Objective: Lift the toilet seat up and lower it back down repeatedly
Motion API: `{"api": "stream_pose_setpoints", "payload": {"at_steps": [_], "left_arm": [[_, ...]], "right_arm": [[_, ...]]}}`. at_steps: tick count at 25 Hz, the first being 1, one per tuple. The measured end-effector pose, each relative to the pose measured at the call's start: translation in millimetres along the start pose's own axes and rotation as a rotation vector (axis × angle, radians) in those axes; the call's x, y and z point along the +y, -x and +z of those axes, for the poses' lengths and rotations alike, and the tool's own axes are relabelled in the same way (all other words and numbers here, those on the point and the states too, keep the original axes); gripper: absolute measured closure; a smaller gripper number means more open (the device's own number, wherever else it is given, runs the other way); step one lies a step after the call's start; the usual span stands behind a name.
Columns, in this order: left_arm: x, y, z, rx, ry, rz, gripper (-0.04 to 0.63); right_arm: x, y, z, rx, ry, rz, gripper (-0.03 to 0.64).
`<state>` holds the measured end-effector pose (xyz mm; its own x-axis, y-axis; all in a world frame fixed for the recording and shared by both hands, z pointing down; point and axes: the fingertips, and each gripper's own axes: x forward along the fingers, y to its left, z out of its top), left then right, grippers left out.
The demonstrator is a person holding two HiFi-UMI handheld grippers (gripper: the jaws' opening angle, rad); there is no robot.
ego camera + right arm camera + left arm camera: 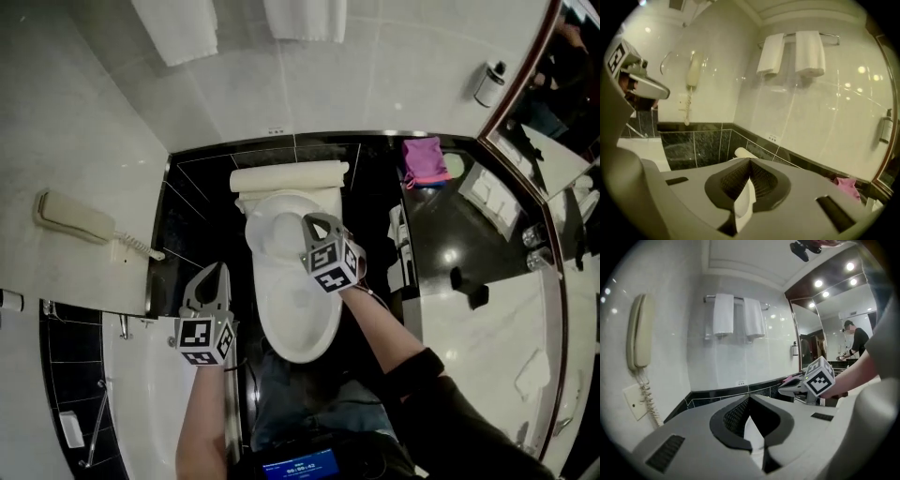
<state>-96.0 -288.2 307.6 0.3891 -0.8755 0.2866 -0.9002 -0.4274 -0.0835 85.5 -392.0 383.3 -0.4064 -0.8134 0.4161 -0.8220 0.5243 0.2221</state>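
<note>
White toilet seat point(295, 319) lies beneath shut, empty right tongs point(309, 221); left tongs point(217, 274) also shut.

Left claw point(221, 272) and right claw point(309, 223), each with jaws closed together, point forward and slightly downward; the right claw is extended farther ahead.

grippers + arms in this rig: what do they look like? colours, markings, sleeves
The left gripper and right gripper are grey tapered shells; fingers lined dark and ribbed. Each carries a cube of black-and-white square markers. Dark sleeve on the right arm; left arm sleeveless.
</note>
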Motion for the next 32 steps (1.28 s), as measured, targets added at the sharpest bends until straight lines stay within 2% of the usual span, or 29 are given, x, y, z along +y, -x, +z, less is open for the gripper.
{"api": "stream_pose_setpoints", "payload": {"at_steps": [4,8,14,19,24,32], "left_arm": [[-41,47,18,0.000,0.016,0.027,0.594],[-67,86,32,0.000,0.034,0.044,0.595],[-87,130,40,-0.012,0.026,0.021,0.594],[-99,165,28,-0.020,0.025,-0.041,0.594],[-102,211,0,-0.002,0.027,-0.095,0.594],[-95,285,-37,0.025,0.041,-0.123,0.594]], "right_arm": [[8,91,14,-0.047,-0.060,0.042,0.598],[21,155,9,-0.041,-0.095,0.069,0.597],[44,228,-1,-0.047,-0.162,0.039,0.597],[74,277,-18,-0.034,-0.202,-0.010,0.597],[120,315,-40,0.000,-0.209,-0.057,0.597],[192,364,-49,0.031,-0.217,-0.095,0.597]]}}
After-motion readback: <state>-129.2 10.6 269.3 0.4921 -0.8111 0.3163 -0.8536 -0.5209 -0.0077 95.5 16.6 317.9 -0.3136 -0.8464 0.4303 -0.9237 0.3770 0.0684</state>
